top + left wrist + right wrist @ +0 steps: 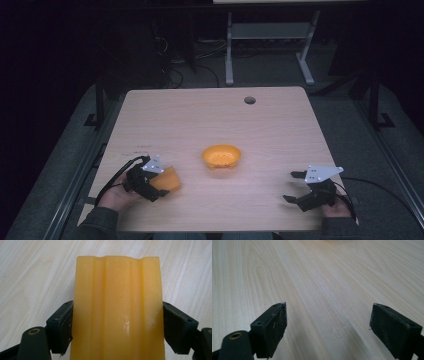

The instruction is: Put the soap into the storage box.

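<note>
- You're clamping the left claw (159,189) on the orange ridged block (166,180), both jaws pressing flat against its two long sides, as the left gripper view shows (117,312).
- The block is sitting at the near left of the tabletop (280,130), its long axis running straight out ahead of the claw, ridges pointing away from your hand.
- The orange bowl (221,156) is waiting in the middle of the tabletop, ahead and to the right of the block, close but apart from it.
- That's the relation to watch: your left hand (116,196) is the nearer one to the bowl, so the carry looks like a short swing forward and right.
- You're holding the right claw (295,186) wide apart and empty, over bare wood at the near right, well away from the bowl.
</note>
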Available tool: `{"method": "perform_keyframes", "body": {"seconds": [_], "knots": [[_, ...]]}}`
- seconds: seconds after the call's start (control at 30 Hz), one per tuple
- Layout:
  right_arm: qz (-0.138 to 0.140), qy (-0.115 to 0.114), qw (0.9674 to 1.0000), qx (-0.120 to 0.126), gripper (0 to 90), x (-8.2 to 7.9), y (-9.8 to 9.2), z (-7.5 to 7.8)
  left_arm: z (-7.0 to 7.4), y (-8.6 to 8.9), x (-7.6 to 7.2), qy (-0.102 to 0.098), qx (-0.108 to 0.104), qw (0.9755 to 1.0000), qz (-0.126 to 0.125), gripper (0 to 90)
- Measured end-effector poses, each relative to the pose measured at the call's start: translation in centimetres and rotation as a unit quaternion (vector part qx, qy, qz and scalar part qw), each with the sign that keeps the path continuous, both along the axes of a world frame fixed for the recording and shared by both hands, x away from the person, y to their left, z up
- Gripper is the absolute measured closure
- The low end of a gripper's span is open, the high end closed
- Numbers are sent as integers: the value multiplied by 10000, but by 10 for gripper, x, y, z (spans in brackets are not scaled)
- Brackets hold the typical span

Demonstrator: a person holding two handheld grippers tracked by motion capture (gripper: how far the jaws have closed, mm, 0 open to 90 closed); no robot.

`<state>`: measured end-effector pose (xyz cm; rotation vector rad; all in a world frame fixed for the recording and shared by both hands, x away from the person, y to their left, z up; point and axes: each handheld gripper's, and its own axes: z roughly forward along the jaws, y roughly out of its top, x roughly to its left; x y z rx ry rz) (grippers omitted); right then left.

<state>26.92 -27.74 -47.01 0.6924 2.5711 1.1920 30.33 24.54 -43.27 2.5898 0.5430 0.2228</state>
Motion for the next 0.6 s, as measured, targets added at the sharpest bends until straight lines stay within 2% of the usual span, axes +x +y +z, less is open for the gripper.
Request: {"method": "perform_keyframes", "body": {"seconds": [0.13, 0.3, 0.6], "knots": [[-1, -17, 10000, 6, 135, 0, -1, -1, 3, -3, -2, 0, 0, 10000, -69, 209], [-54, -37, 10000, 71, 135, -1, -3, 0, 5, -6, 1, 136, 33, 9998, -151, 209], [-53, -40, 9999, 76, 135, 0, -4, -1, 21, -16, 11, 49, 89, 9995, -284, 209]]}}
